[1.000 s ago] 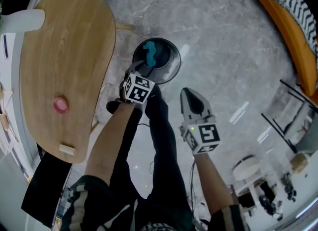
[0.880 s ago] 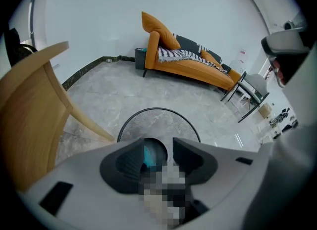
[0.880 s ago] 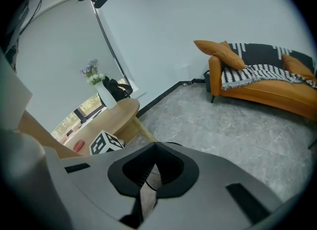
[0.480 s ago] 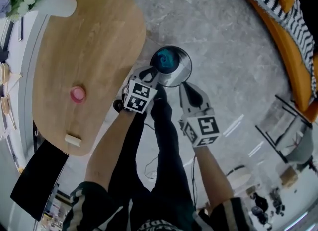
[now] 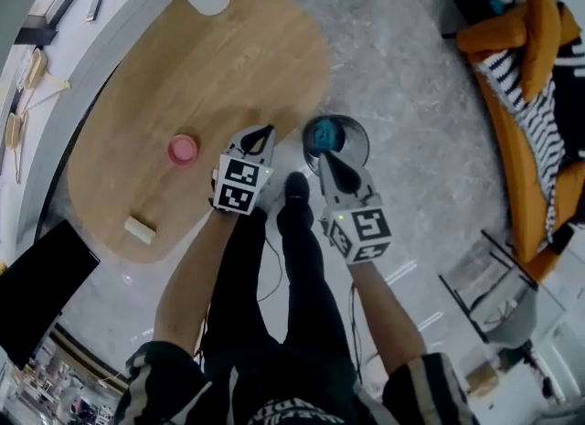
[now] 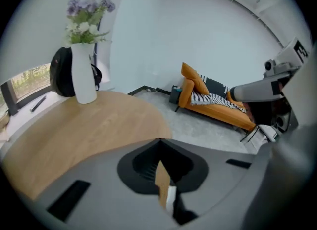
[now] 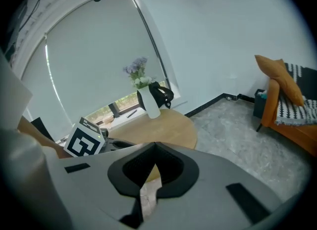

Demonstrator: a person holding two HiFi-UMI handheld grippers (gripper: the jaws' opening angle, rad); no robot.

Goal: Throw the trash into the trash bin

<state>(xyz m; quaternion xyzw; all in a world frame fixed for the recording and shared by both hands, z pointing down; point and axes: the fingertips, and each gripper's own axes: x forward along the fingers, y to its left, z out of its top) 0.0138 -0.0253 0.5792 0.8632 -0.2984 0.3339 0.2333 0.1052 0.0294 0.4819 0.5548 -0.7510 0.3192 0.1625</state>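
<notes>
Both claws are closed with nothing between the jaws. The left claw (image 5: 263,132) hangs over the near edge of the wooden bench (image 5: 210,67). The right claw (image 5: 323,157) hangs over the floor, with the trash bin (image 5: 358,141) just beyond its tips.

A crumpled blue piece of trash (image 5: 322,135) lies inside the bin, just ahead of the right claw. Two loose items remain on the bench: a small pink round item (image 5: 183,148), near the left claw on its outer side, and a small beige block (image 5: 140,228), farther out that way and back toward the person. Either could be the next trash.

The pink item looks like a light, stiff plastic cup or cap. It would likely slide on the smooth wood, so the jaws should close across its side walls from above rather than push it. The block looks light and firm, and gripping across its short width seems safest.

Only the head view shows the bin, its contents and the two items on the bench. The left gripper view looks past its closed claw (image 6: 159,141) and adds a white vase of flowers (image 6: 83,73) at the far end of the bench and an orange sofa (image 6: 213,110) with a striped throw. The right gripper view, over its closed claw (image 7: 155,145), shows a drawn window blind (image 7: 89,61) and the left claw's marker cube (image 7: 84,143).
</notes>
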